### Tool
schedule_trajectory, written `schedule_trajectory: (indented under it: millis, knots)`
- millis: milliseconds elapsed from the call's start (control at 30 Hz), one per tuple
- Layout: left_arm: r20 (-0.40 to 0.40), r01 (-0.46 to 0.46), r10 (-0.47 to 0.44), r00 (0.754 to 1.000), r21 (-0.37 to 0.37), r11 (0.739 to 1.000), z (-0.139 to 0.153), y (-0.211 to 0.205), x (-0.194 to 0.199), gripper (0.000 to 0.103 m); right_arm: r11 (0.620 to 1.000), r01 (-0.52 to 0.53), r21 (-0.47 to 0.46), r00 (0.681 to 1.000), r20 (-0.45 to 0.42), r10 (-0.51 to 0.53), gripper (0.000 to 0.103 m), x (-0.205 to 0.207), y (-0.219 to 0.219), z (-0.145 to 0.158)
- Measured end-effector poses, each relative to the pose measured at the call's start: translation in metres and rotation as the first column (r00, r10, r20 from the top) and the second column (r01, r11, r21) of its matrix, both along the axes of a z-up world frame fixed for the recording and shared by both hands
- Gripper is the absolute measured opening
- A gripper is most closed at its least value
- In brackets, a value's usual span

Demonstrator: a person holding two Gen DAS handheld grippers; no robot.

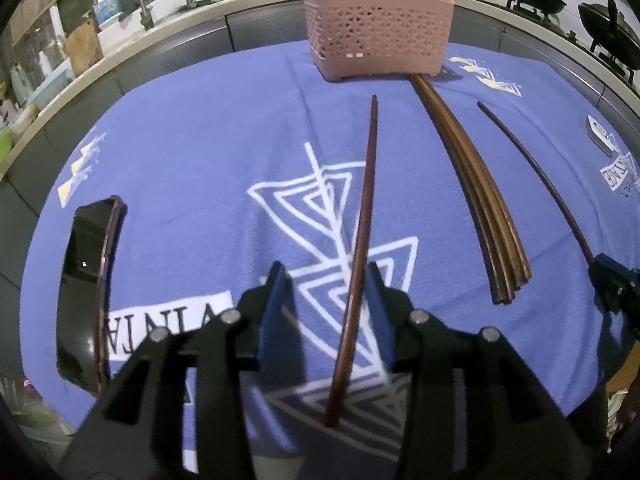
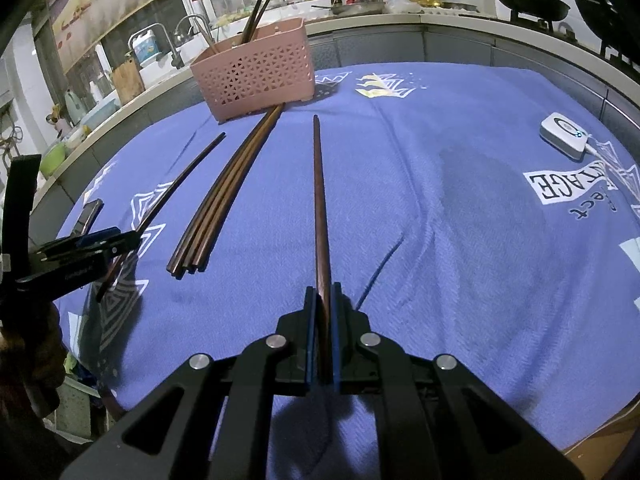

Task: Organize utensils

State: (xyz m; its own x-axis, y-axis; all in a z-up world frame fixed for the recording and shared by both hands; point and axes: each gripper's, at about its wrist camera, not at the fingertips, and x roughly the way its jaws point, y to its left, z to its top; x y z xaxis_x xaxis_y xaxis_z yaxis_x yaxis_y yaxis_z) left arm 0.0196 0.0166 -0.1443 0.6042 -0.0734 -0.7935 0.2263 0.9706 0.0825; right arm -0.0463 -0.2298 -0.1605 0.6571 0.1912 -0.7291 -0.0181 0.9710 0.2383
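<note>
Both views are evenly lit from overhead, with a cool, bluish cast over the blue cloth [image 1: 192, 152]. Shadows are soft: a dim patch lies on the cloth ahead of the right hand-held gripper [image 2: 324, 296], and another beneath the left hand-held gripper [image 1: 326, 276]. Fisheye distortion bends the kitchen counter [image 2: 440, 24] into an arc (the corners go black). The phone [image 1: 86, 264] shows a small glare spot. Focus stays sharp mid-frame and softens near the edges.
</note>
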Motion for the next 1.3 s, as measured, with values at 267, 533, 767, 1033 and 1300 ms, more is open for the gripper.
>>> schedule_trajectory:
  millis: [267, 533, 767, 1033, 1300]
  knots:
    - [0.007, -0.002, 0.002, 1.0, 0.005, 1.0, -0.001, -0.001, -0.001, 0.043, 1.0, 0.005, 0.013, 1.0, 0.001, -0.005, 0.008, 0.0, 0.0, 0.0]
    - [0.02, -0.015, 0.015, 1.0, 0.011, 1.0, -0.001, 0.003, -0.001, 0.054, 0.998, 0.024, 0.049, 0.999, 0.039, -0.026, 0.01, -0.003, -0.003, 0.006]
    - [0.036, -0.04, 0.04, 0.999, 0.02, 0.999, -0.004, 0.01, 0.001, 0.073, 1.0, 0.006, 0.024, 1.0, 0.028, -0.007, 0.044, -0.002, 0.006, 0.003]
    - [0.032, -0.051, 0.05, 0.998, 0.01, 0.999, -0.007, 0.019, 0.004, 0.089, 0.999, 0.002, -0.04, 0.999, 0.033, 0.0, 0.047, -0.003, 0.014, 0.001]
    - [0.005, -0.061, 0.061, 0.998, -0.024, 0.998, -0.011, 0.029, 0.007, 0.098, 0.996, 0.003, -0.094, 0.999, 0.033, 0.0, 0.05, -0.003, 0.022, 0.0]
